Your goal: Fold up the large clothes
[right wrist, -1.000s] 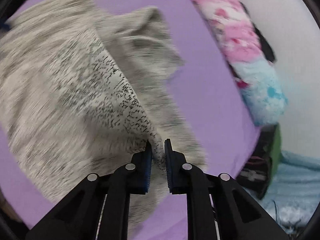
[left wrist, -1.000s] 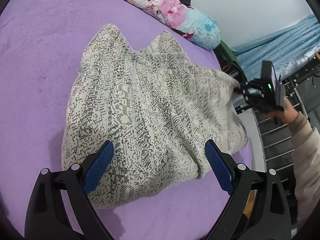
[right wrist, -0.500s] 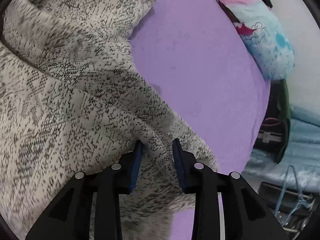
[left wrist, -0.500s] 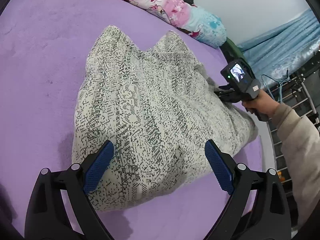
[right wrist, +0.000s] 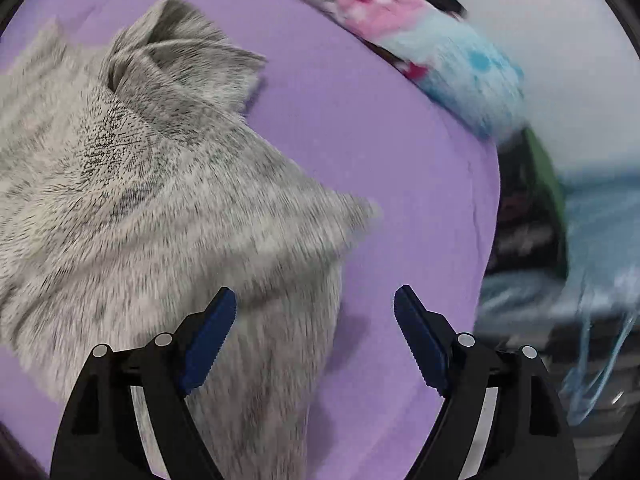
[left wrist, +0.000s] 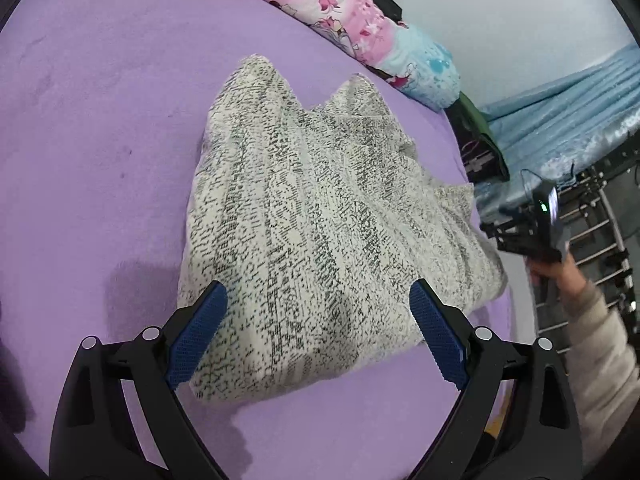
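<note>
right tongs (right wrist: 314, 336) just opening, empty | garment (right wrist: 160, 208) motion-blurred

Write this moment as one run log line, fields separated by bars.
step: fold released | right gripper: just opened, empty | left gripper: open above garment | garment: on purple bed

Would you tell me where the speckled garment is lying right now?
The speckled garment lies bunched on the purple bed cover, centre of the left wrist view, below the pink and blue bedding roll.
</note>
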### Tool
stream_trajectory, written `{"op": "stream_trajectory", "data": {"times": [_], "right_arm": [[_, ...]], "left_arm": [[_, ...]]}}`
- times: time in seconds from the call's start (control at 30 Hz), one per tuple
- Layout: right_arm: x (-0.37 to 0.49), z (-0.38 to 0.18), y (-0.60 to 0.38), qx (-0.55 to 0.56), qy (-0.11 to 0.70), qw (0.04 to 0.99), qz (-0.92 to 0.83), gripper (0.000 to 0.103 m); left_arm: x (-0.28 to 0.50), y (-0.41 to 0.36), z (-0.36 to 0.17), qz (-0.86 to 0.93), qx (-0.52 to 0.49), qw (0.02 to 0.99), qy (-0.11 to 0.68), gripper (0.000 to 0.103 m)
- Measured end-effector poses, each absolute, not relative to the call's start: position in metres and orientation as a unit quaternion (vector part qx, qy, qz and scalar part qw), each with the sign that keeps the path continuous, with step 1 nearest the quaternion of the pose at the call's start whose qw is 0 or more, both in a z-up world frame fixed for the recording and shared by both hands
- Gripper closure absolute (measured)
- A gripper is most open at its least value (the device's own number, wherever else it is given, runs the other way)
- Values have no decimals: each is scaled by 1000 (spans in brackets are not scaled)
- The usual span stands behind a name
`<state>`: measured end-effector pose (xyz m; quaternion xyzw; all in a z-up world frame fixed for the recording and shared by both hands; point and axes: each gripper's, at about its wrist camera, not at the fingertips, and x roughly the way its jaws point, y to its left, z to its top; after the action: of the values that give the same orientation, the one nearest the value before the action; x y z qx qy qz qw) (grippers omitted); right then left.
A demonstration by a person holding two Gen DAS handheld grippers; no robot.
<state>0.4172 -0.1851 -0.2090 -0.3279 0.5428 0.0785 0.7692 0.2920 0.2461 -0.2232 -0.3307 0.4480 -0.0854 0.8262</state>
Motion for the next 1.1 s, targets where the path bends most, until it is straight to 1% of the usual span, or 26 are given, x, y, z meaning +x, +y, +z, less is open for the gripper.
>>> {"op": "stream_trajectory", "data": {"times": [0.17, 0.37, 0.4, 0.5, 0.67, 0.8, 0.9, 0.93, 0.97, 1.03, 1.1], "right_arm": [[390, -196, -234, -209, 556, 801, 74, 23], [359, -192, -256, -155, 563, 807, 88, 23], [358, -191, -261, -138, 564, 809, 95, 23], [349, -192, -276, -81, 568, 811, 114, 23], [335, -205, -278, -44, 568, 809, 142, 23], [323, -217, -271, -42, 567, 807, 159, 23], [322, -230, -279, -1, 570, 804, 168, 34], [323, -236, -286, 27, 573, 800, 176, 44], [323, -238, -289, 43, 573, 798, 183, 49], [319, -238, -295, 72, 561, 801, 196, 68], [317, -236, -299, 85, 556, 802, 201, 78]], "left_arm": [[286, 252, -224, -86, -339, 823, 448, 14], [284, 255, -224, -84, -346, 820, 448, 14], [284, 256, -224, -80, -340, 821, 451, 12], [284, 258, -228, -46, -310, 827, 466, 11], [280, 261, -242, -36, -310, 812, 493, 11], [279, 257, -253, -47, -314, 803, 505, 11], [282, 250, -266, -75, -330, 794, 505, 11], [283, 248, -272, -84, -341, 788, 506, 11], [285, 248, -280, -91, -355, 778, 510, 11], [286, 249, -289, -103, -386, 766, 503, 15], [285, 253, -288, -103, -396, 767, 494, 21]]}}
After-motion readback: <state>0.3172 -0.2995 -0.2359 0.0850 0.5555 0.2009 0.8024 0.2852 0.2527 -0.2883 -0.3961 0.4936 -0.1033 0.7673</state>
